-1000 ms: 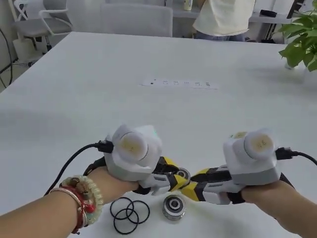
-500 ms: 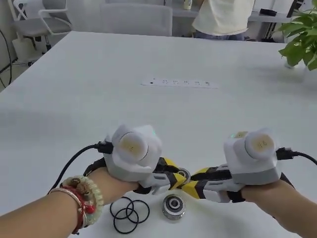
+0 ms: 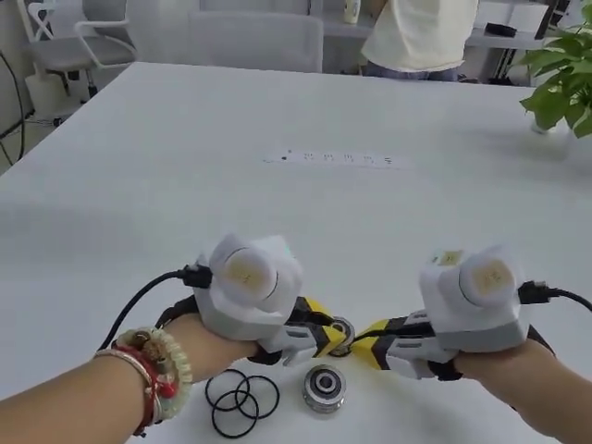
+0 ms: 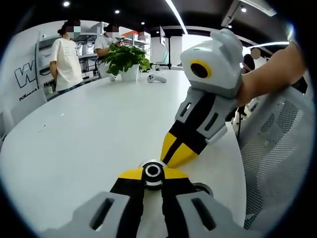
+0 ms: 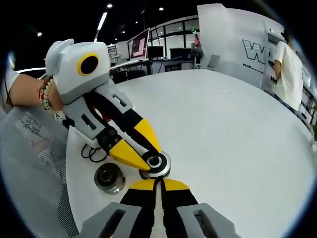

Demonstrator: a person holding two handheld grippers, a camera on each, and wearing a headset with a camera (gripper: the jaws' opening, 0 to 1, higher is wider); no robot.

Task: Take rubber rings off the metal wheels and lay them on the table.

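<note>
Metal wheel (image 5: 157,163) sat clamped in the jaws of the left gripper (image 4: 152,174), at twelve o'clock of the right gripper (image 5: 158,184), whose jaws met closed against its rim; whether they pinched anything was unclear.

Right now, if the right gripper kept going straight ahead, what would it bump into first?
The metal wheel, pinched in the left gripper's jaws, sits right at the tips of the right gripper, so it would likely hit that first. They may be touching already.
</note>
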